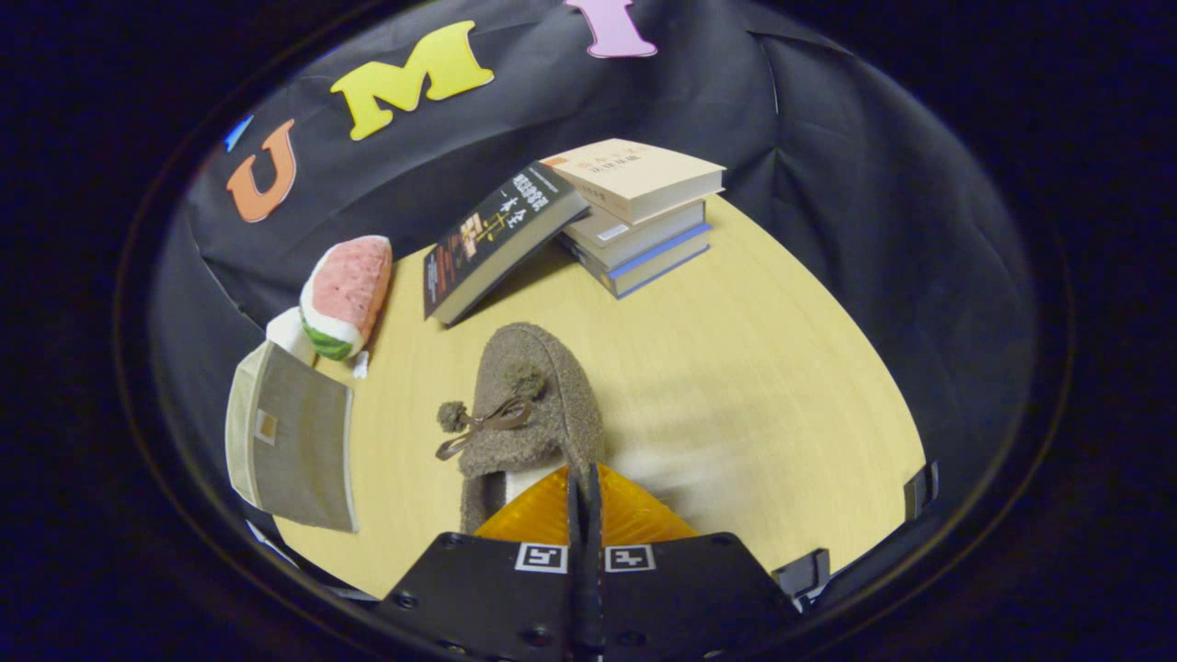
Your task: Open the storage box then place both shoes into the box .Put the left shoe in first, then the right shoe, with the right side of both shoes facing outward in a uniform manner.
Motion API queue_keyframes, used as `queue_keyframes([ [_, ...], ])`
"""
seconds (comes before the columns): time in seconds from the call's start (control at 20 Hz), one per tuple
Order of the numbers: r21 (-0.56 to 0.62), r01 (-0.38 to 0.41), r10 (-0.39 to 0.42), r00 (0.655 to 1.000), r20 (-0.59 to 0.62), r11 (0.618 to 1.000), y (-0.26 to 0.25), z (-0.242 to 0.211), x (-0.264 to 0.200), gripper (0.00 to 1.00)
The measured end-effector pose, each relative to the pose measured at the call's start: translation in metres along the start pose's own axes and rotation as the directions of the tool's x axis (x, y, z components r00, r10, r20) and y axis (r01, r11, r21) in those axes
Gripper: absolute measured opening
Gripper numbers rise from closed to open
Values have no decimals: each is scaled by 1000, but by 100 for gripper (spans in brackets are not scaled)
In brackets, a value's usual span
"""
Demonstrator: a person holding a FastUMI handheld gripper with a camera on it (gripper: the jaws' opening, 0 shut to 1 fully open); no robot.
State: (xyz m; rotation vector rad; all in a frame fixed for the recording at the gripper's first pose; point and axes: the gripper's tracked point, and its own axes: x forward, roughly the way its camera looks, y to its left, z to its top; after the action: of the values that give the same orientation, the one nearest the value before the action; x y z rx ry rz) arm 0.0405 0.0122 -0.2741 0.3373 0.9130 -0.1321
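- Shoe (pixel 533 405), a brown fuzzy slipper with a bow and pompoms, lies on the table (pixel 736 386) just ahead of the fingers, toe pointing away toward the books.
- Gripper (pixel 585 496) has its fingers pressed together with almost no gap; their tips sit at the shoe's heel opening, and whether they pinch its rim I cannot tell.
- Box (pixel 290 441), grey, stands at the table's edge beside the shoe, apart from it.
- Watermelon plush (pixel 345 294) rests just beyond the box, against the cloth wall.
- Dark book (pixel 497 239) leans tilted against a stack of books (pixel 639 216), beyond the shoe's toe.
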Motion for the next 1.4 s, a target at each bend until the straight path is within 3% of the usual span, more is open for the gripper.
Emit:
queue_keyframes([
  [0.2,-4,-41,41,999,34,999,67,6,-32,0],
  [0.7,36,-204,199,974,113,978,294,19,-88,0],
  [1.0,24,-193,189,975,116,981,370,-6,-71,0],
  [1.4,-45,-71,75,993,95,996,389,-53,-37,0],
])
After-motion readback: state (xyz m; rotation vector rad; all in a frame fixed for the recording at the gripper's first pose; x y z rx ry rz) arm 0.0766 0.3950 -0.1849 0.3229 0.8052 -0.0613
